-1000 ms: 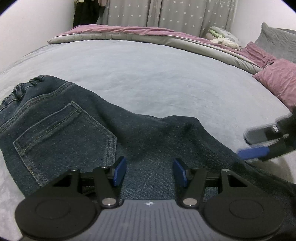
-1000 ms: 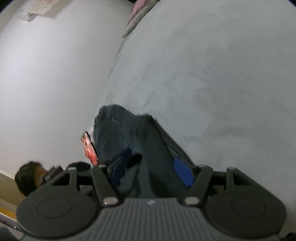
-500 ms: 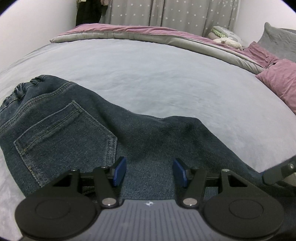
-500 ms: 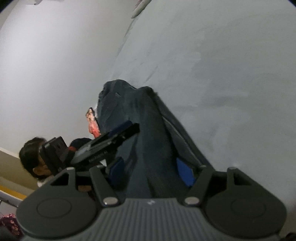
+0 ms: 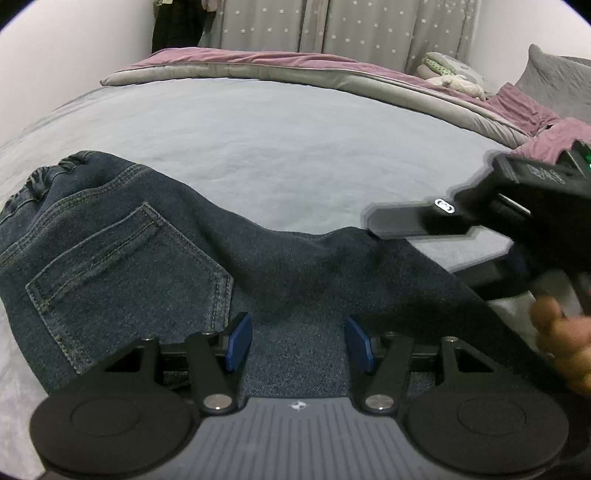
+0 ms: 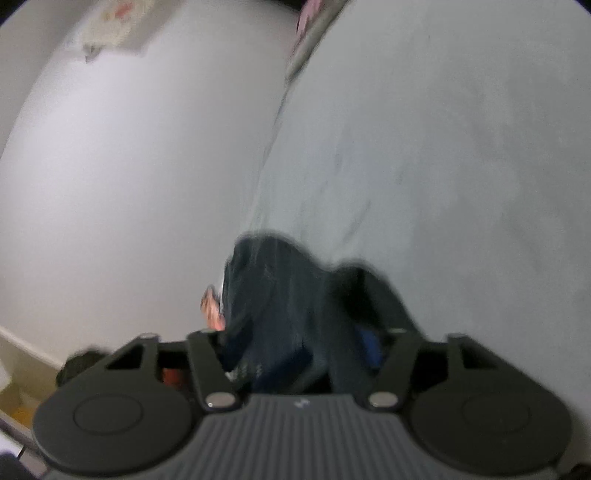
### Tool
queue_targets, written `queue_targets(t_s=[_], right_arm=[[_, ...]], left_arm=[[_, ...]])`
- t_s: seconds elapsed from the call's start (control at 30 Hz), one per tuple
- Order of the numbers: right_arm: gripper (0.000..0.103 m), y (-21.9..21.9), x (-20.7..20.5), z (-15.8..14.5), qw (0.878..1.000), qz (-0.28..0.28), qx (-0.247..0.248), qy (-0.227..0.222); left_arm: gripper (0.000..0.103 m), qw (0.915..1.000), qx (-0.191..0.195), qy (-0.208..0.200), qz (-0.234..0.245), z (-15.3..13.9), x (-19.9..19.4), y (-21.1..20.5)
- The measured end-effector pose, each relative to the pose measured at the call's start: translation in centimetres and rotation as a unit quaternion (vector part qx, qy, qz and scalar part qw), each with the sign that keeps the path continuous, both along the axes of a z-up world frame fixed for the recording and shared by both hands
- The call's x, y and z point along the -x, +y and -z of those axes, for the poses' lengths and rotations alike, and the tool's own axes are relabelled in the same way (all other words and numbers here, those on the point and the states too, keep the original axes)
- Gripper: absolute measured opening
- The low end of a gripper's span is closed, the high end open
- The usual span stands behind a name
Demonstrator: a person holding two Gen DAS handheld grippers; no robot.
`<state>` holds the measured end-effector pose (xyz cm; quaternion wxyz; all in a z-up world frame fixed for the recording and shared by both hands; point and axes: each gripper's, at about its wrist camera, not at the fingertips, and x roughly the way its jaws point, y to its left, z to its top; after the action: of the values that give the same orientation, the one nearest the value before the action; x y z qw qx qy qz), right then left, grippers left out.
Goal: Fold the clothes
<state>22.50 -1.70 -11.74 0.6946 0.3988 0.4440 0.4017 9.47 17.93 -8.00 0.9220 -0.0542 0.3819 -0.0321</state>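
Dark blue jeans lie back pocket up on the grey bed, waistband at the left. My left gripper hovers low over the seat of the jeans, open, with only denim below its blue pads. My right gripper comes in from the right, held by a hand, with a lifted trouser leg running up to its fingers. In the blurred right wrist view, a thick bunch of jeans fills the right gripper. One blue pad shows and the other is hidden by cloth.
A folded grey and mauve duvet lies across the far side of the bed, with pillows at the far right. Star-patterned curtains hang behind. A white wall runs along the bed's left edge.
My right gripper has swung up from the lower right and leftward over the jeans, bringing the trouser leg with it. My left gripper has stayed in place, open.
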Motion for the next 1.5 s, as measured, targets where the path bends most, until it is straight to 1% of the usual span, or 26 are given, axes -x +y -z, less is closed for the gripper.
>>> queue_targets(t_s=[0.13, 0.17, 0.23, 0.27, 0.33, 0.37, 0.4, 0.43, 0.53, 0.57, 0.67, 0.7, 0.73, 0.77, 0.8, 0.83, 0.87, 0.93, 0.97, 1.07, 1.13, 1.2, 1.3, 1.33, 1.43, 1.5], right_arm=[[0.004, -1.6, 0.1, -0.2, 0.998, 0.067, 0.0, -0.012], [0.004, -2.2, 0.1, -0.2, 0.996, 0.084, 0.004, -0.011], [0.004, -2.8, 0.0, -0.4, 0.995, 0.094, 0.022, -0.01], [0.005, -2.9, 0.1, -0.6, 0.996, 0.088, 0.024, -0.01], [0.011, -2.9, 0.2, -0.9, 0.997, 0.068, 0.032, -0.006], [0.025, -2.7, 0.3, -1.1, 0.997, 0.06, 0.038, -0.005], [0.035, -2.4, 0.3, -1.3, 0.998, 0.053, 0.045, -0.004], [0.051, -2.1, 0.3, -1.5, 0.997, 0.053, 0.059, -0.008], [0.048, -0.9, 0.1, -2.1, 0.993, 0.049, 0.102, -0.02], [0.042, -0.2, 0.0, -2.2, 0.992, 0.043, 0.12, -0.025], [0.036, 2.4, 0.1, -2.2, 0.985, 0.021, 0.164, -0.047], [0.035, 3.2, 0.4, -2.3, 0.981, 0.02, 0.181, -0.061], [0.028, 3.8, 0.6, -2.5, 0.977, 0.024, 0.2, -0.076], [0.022, 4.3, 1.0, -2.7, 0.971, 0.027, 0.217, -0.092], [0.02, 4.5, 1.8, -3.0, 0.966, 0.034, 0.229, -0.113], [0.016, 4.7, 2.5, -3.3, 0.96, 0.04, 0.243, -0.132], [0.015, 5.2, 2.9, -3.4, 0.953, 0.046, 0.261, -0.147], [0.015, 6.2, 3.7, -3.8, 0.937, 0.057, 0.296, -0.176], [0.014, 6.7, 4.1, -3.9, 0.928, 0.063, 0.313, -0.19], [0.015, 8.4, 4.6, -3.4, 0.906, 0.07, 0.355, -0.219], [0.016, 9.0, 4.7, -3.4, 0.901, 0.074, 0.365, -0.224], [0.018, 9.9, 5.1, -3.8, 0.89, 0.072, 0.382, -0.237], [0.027, 10.3, 6.0, -4.5, 0.873, 0.076, 0.405, -0.26], [0.033, 10.3, 6.4, -4.9, 0.868, 0.08, 0.411, -0.267], [0.033, 10.2, 7.9, -5.7, 0.854, 0.086, 0.424, -0.288], [0.034, 10.3, 8.9, -6.2, 0.847, 0.09, 0.429, -0.3]], left_arm=[[0.057, 0.9998, 0.019, 0.005, 0.0, 0.0, -0.2, 0.7], [0.057, 0.9997, 0.022, 0.006, 0.001, 0.0, -0.2, 0.8], [0.057, 0.9996, 0.029, 0.005, -0.001, -0.1, -0.2, 1.2], [0.057, 0.9994, 0.035, 0.002, -0.003, -0.3, -0.3, 1.6], [0.057, 0.9989, 0.045, -0.003, -0.009, -0.6, -0.4, 2.2], [0.056, 0.9986, 0.051, -0.006, -0.011, -0.8, -0.4, 2.6], [0.056, 0.9983, 0.056, -0.008, -0.014, -0.9, -0.5, 2.9], [0.056, 0.9979, 0.061, -0.011, -0.017, -1.1, -0.5, 3.3], [0.056, 0.9965, 0.077, -0.019, -0.025, -1.6, -0.7, 4.3], [0.056, 0.9962, 0.077, -0.027, -0.032, -1.8, -0.9, 4.9], [0.056, 0.9943, 0.065, -0.054, -0.065, -2.0, -1.4, 7.1], [0.055, 0.9932, 0.06, -0.059, -0.08, -1.9, -1.6, 7.9], [0.051, 0.9924, 0.063, -0.06, -0.087, -1.6, -1.6, 8.5], [0.044, 0.9915, 0.069, -0.06, -0.093, -1.4, -1.6, 9.2], [0.04, 0.9906, 0.074, -0.059, -0.099, -1.1, -1.7, 9.9], [0.033, 0.9902, 0.073, -0.059, -0.104, -1.0, -1.7, 10.1], [0.021, 0.9905, 0.061, -0.056, -0.11, -0.8, -1.7, 10.0], [0.009, 0.9914, 0.027, -0.047, -0.119, -0.2, -1.8, 9.7], [0.008, 0.9915, 0.014, -0.044, -0.122, 0.1, -1.8, 9.8], [0.008, 0.9915, 0.011, -0.04, -0.123, 0.7, -2.0, 9.7], [0.008, 0.9919, 0.008, -0.04, -0.121, 0.8, -1.8, 9.5], [0.008, 0.9918, 0.011, -0.039, -0.121, 0.8, -1.6, 9.6], [0.008, 0.9915, 0.022, -0.039, -0.122, 0.3, -1.2, 9.8], [0.011, 0.9915, 0.028, -0.038, -0.121, 0.1, -1.1, 9.7], [0.022, 0.9917, 0.04, -0.042, -0.115, -0.7, -1.1, 9.2], [0.027, 0.9917, 0.036, -0.049, -0.114, -1.0, -1.0, 8.6]])
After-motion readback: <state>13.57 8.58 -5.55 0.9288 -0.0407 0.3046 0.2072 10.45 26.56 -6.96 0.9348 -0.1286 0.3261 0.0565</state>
